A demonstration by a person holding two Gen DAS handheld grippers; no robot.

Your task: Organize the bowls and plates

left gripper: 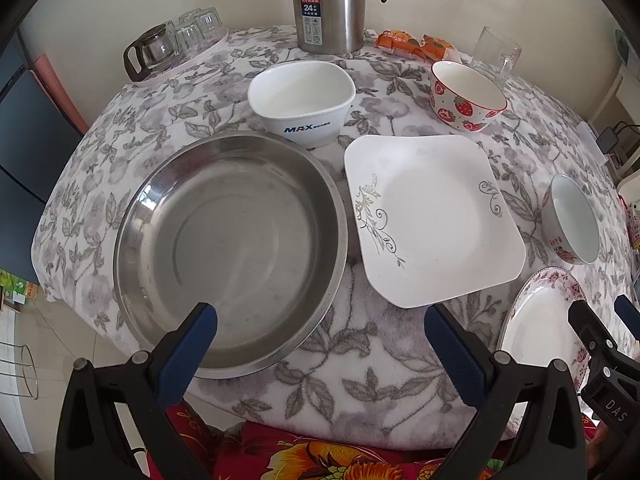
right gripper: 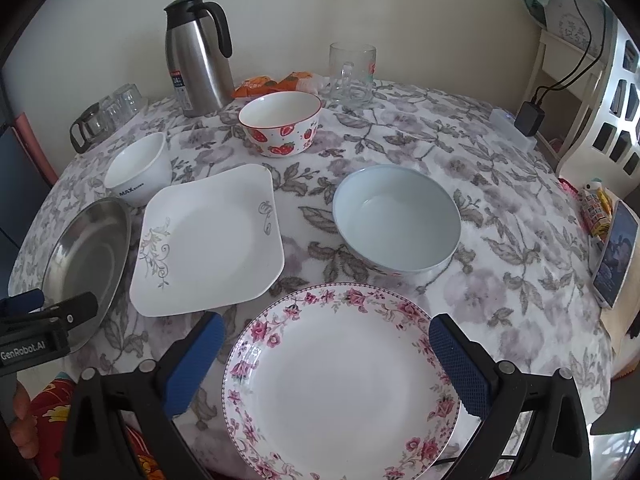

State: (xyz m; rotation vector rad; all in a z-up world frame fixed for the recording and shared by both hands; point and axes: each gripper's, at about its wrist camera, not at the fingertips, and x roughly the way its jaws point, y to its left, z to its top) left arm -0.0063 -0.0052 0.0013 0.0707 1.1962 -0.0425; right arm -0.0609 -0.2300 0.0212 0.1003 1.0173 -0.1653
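Note:
On the floral tablecloth lie a steel dish (left gripper: pixel 230 252) (right gripper: pixel 86 256), a white square plate (left gripper: pixel 432 220) (right gripper: pixel 208 240), a pink-flowered round plate (right gripper: pixel 340 384) (left gripper: pixel 540 320), a pale blue bowl (right gripper: pixel 396 218) (left gripper: pixel 572 220), a strawberry bowl (left gripper: pixel 466 94) (right gripper: pixel 280 122) and a white MAX bowl (left gripper: pixel 302 100) (right gripper: pixel 138 170). My left gripper (left gripper: pixel 320 320) is open and empty, hovering over the near edge between the steel dish and the square plate. My right gripper (right gripper: pixel 326 332) is open and empty above the flowered plate.
A steel thermos jug (left gripper: pixel 328 4) (right gripper: pixel 198 56), a glass mug (right gripper: pixel 352 72) (left gripper: pixel 496 54), orange snack packets (left gripper: pixel 416 46) and a tray of glasses (left gripper: pixel 176 40) stand at the back. A phone (right gripper: pixel 614 256) lies at the right edge.

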